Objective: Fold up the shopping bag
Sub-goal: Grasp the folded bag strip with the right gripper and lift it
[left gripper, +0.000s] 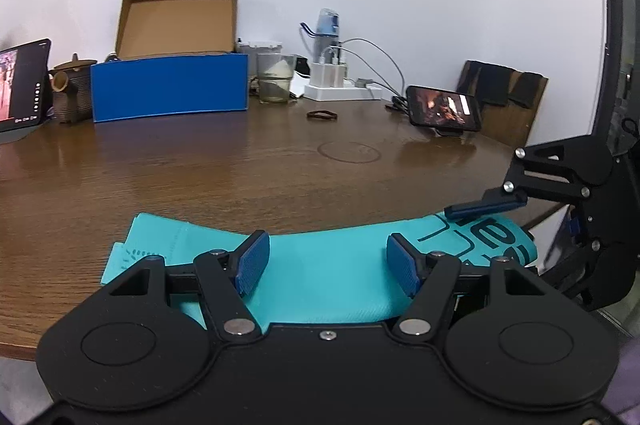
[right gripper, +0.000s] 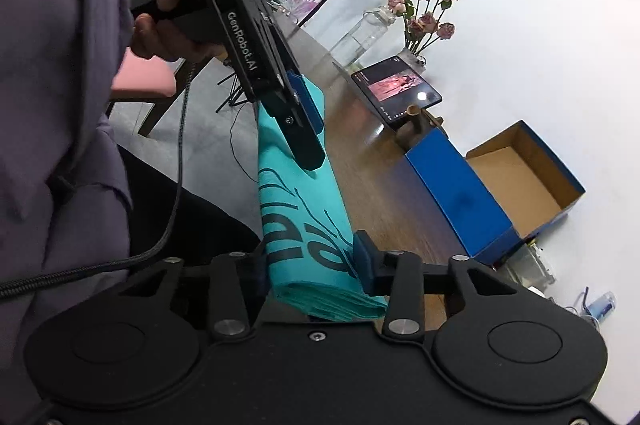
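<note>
Lying along the near edge of the wooden table [left gripper: 280,161], the teal shopping bag [left gripper: 332,265] is folded into a long flat strip with dark lettering toward one end. The left gripper [left gripper: 328,265] hovers over the middle of the strip, its blue pads spread wide with bare teal fabric between them, holding nothing. The right gripper [right gripper: 316,265] sits at the lettered end, which overhangs the table edge; its pads press both sides of the layered fabric, pinching the bag. Beyond the left claw, well apart from it, stand a blue cardboard box [left gripper: 168,85] with its lid up, a glass [left gripper: 274,79], a phone [left gripper: 442,107] on a stand and a tablet [left gripper: 22,85]. A hand [right gripper: 168,5] in a purple sleeve grasps the left gripper's handle.
</note>
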